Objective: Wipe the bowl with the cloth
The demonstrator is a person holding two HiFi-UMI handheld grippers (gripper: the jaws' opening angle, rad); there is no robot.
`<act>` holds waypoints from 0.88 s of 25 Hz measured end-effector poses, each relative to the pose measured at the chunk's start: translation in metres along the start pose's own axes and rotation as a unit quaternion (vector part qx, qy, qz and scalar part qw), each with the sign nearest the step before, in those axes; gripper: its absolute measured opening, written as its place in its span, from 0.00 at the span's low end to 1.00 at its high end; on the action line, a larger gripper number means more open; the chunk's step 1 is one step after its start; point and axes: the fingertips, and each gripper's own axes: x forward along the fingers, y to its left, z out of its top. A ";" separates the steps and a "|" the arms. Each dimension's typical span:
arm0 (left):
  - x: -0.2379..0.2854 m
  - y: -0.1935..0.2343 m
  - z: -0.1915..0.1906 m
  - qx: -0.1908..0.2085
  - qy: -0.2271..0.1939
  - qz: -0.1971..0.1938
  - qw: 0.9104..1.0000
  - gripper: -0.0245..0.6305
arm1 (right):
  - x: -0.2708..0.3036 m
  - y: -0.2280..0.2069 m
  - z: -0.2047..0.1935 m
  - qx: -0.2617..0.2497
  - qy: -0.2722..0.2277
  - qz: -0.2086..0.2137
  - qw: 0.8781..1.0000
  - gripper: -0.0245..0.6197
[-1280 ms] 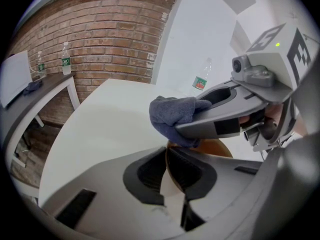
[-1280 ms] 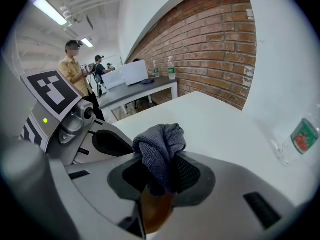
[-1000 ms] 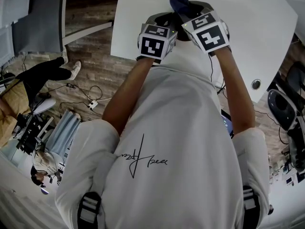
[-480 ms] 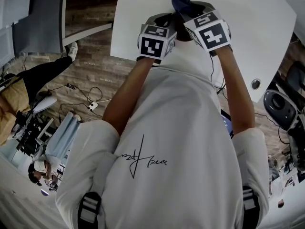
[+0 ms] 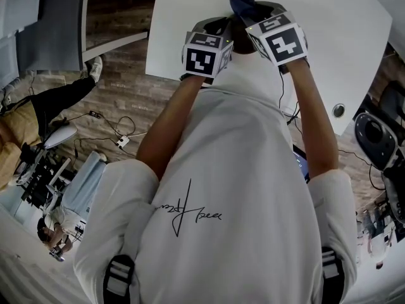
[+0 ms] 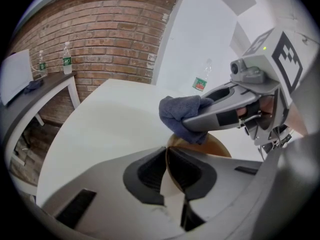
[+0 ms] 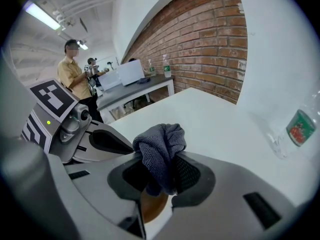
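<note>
Brick wall (image 6: 110, 34): closes the room at the left. A grey side desk (image 6: 55, 84) stands below it with two small bottles (image 6: 66, 59). None of this has a part in the job.
Table (image 6: 100, 129): white and bare around the work, so the bowl sits flat with nothing close by to knock.
Left gripper (image 6: 172, 170): its jaws are nearly together and pinch the bowl's thin wall edge-on between the pads. I judge it serves as an anchor, so the bowl neither slides nor spins under the wiping.
Bowl (image 6: 217, 148): tan-brown, on the table just ahead of the person. Its rim is clamped on the left and its hollow faces up beneath the cloth. In the head view the two grippers cover nearly all of it.
Cloth (image 6: 180, 114): grey-blue, bunched into a wad that stands proud of the right jaws. A tail hangs down between them toward the bowl's inside; whether it touches the surface I cannot tell.
Right gripper (image 7: 160, 176): closed firmly on the cloth and tilted down over the bowl, just beside the left gripper. That puts the wad where it can be rubbed around the hollow.
Water bottle (image 7: 300, 126): clear with a red-and-green label, at the far right of the table, well apart from the work.
</note>
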 end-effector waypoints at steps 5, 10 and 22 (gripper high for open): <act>0.000 0.000 -0.001 -0.002 -0.001 0.000 1.000 0.07 | -0.001 0.000 -0.002 0.005 0.001 -0.001 1.000 0.18; 0.000 0.001 -0.002 -0.001 -0.002 0.002 1.000 0.07 | -0.001 -0.001 -0.004 0.007 0.002 -0.001 1.000 0.18; 0.000 0.002 -0.003 0.000 -0.004 0.003 1.000 0.07 | -0.008 -0.005 -0.013 0.010 0.005 -0.008 1.000 0.18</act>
